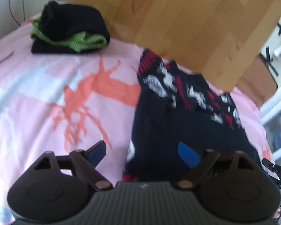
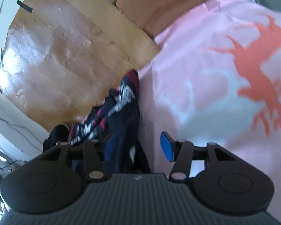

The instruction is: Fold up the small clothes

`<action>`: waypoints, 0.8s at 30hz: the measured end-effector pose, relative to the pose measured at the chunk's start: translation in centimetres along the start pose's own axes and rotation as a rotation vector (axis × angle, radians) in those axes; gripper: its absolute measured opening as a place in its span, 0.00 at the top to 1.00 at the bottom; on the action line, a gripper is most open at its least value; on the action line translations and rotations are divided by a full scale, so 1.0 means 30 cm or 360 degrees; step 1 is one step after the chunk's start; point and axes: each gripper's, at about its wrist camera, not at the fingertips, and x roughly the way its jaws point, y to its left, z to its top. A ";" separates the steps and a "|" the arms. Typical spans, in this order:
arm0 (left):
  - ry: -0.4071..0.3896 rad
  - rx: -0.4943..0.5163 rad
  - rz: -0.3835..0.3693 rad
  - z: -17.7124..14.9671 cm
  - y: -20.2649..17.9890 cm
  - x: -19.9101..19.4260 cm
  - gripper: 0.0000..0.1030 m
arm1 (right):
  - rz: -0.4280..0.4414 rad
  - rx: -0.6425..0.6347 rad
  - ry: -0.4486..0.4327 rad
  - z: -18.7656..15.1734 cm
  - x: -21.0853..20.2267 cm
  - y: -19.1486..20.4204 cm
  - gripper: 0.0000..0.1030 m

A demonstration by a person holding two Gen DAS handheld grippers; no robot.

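Observation:
A dark navy garment [image 1: 187,116] with red and white patterning lies rumpled on the pink bedspread [image 1: 46,93], close to the wooden board. My left gripper [image 1: 143,155] is open just above it; the right blue pad hangs over the dark cloth and the left one over bare pink sheet. In the right wrist view the same garment [image 2: 121,112] runs down between the jaws of my right gripper [image 2: 137,148]. That gripper is open: its right pad stands clear of the cloth over the bedspread [image 2: 206,75], and its left pad is half lost against the dark fabric.
A folded stack of black and green clothes [image 1: 69,30] sits at the far left of the bedspread. A wooden board [image 1: 178,18] borders the far edge, with a brown panel [image 2: 168,5] beside it. White shelving [image 1: 277,112] stands at the right.

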 end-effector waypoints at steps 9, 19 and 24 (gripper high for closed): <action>0.0062 0.0341 0.0143 -0.041 -0.022 0.022 0.85 | -0.0096 -0.0171 0.0027 -0.098 -0.047 0.037 0.91; -0.0007 0.0302 0.0199 -0.001 -0.005 -0.037 0.45 | -0.0152 -0.0242 -0.0060 -0.081 -0.089 0.026 0.62; -0.0182 0.0317 0.0229 0.119 -0.057 -0.063 0.41 | -0.0208 -0.0266 -0.0254 -0.007 -0.111 0.046 0.60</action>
